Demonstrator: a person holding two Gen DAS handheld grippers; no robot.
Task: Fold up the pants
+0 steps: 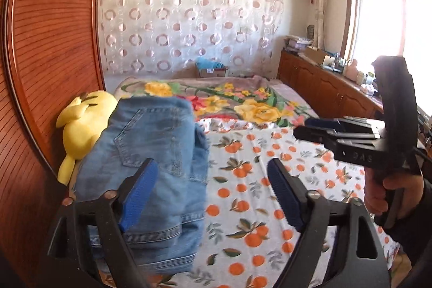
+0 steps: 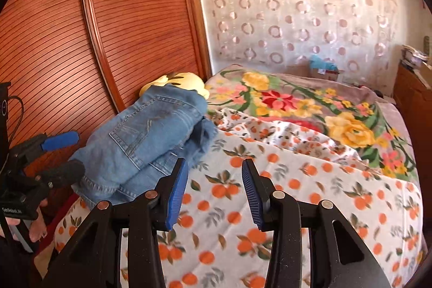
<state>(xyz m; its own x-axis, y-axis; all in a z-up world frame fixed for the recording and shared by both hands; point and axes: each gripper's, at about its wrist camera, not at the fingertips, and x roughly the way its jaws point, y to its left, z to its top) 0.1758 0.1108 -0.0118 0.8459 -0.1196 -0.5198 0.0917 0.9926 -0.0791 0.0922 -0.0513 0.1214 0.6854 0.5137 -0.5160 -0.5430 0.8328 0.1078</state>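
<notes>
Left gripper [image 1: 213, 190] gapes wide, right gripper [image 2: 214, 190] stands partly open; both hold nothing, hovering over the orange-print sheet [image 2: 310, 196]. Folded jeans [image 1: 151, 153] lie by the headboard, half hiding a yellow plush [image 1: 81, 123]

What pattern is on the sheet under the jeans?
White sheet printed with oranges and leaves; clearest in the right wrist view.

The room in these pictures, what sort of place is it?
A home bedroom, most likely: a bed under an orange-print sheet, a yellow plush toy against the wooden headboard, folded jeans beside it.
</notes>
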